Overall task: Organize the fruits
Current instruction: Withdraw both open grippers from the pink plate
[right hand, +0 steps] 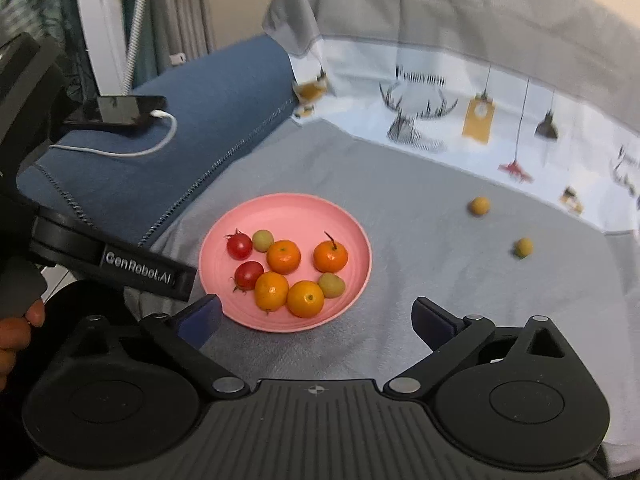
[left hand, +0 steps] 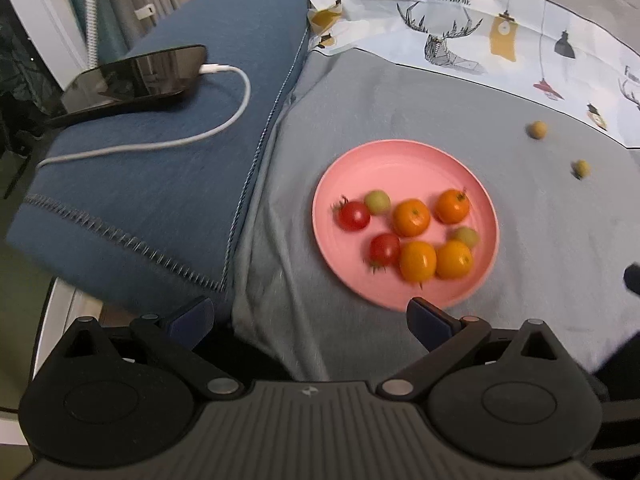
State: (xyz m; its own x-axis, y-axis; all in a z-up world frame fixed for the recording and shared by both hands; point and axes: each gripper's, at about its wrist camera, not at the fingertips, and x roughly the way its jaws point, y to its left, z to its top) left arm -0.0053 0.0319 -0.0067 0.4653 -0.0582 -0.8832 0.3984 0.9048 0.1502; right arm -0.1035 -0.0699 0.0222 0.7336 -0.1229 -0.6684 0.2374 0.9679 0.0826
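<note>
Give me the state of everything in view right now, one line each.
Left gripper: open, empty.
Right gripper: open, empty.
Plate: holds eight fruits.
Two loose fruits: on the grey cloth, off the plate.
Phone: on the blue cushion, cable plugged in.

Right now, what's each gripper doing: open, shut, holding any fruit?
Left gripper: open, holding nothing, short of the pink plate.
Right gripper: open, holding nothing, near the plate's front rim.
</note>
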